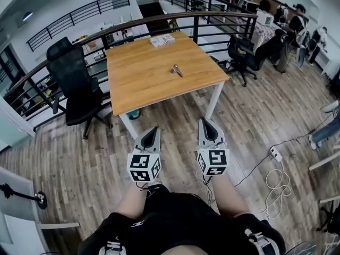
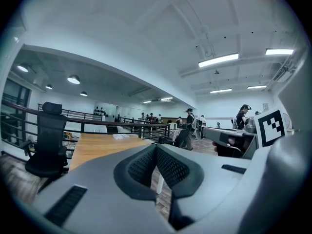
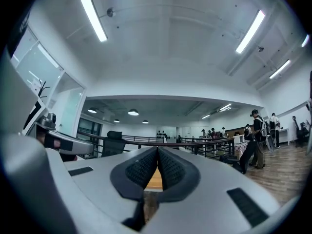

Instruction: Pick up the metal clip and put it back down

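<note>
- small metal clip [image 1: 176, 69] lies mid-top on the square light-wood table [image 1: 138, 81], away from every edge.
- plank floor [image 1: 255, 105] lies open between table and grippers; black office chair [image 1: 74, 78] stands beside the table's left edge.
- flat white packet [image 1: 162, 40] sits at the far edge, print unreadable.
- left gripper [image 1: 154, 128] and right gripper [image 1: 204, 122]: jaws together, holding nothing.

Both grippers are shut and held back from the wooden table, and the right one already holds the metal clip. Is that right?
Not quite. The right gripper is shut on nothing, as the right gripper view shows; the head view has the metal clip lying on the wooden table. The left gripper is shut too, and both are held back from the table.
</note>
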Available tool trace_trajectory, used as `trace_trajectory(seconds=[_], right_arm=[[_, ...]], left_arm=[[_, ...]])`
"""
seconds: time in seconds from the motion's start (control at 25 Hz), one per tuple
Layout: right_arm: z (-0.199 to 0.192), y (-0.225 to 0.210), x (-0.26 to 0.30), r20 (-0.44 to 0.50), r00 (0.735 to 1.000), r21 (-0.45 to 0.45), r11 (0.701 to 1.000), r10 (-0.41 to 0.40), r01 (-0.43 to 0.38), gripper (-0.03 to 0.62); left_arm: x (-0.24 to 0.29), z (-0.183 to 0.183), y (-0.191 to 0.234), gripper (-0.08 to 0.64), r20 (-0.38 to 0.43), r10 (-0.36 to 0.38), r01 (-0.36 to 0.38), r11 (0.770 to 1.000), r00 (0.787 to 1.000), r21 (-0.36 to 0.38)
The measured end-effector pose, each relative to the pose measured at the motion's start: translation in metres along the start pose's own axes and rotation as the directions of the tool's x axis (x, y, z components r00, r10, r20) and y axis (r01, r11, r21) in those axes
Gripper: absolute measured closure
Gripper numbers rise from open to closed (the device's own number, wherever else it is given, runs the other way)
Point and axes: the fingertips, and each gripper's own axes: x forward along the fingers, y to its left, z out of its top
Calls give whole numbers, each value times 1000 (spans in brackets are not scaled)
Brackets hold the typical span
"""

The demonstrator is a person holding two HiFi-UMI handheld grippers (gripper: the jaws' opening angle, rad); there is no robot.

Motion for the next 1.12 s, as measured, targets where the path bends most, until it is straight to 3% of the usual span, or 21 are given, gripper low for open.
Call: trace_trajectory(seconds=[0.28,0.52,0.96,1.12], right_arm=[[-7,-17,20,6,1000,-1,1000,1,-1,575],[-28,-42,78,3,1000,3,1000,-6,6,575],[-55,-104,298,-18,1000,-9,1000,-15,15,575],[-54,-126,379,-27,999,-20,1000,-17,16,575]], left_arm=[[30,4,1,546,22,3,-3,1000,1000,-1],[93,-1,24,546,27,-8,8,1000,1000,-2],[299,19,115,546,22,-67,68,997,997,-34],[373,44,152,546,35,-84,85,996,996,-36]])
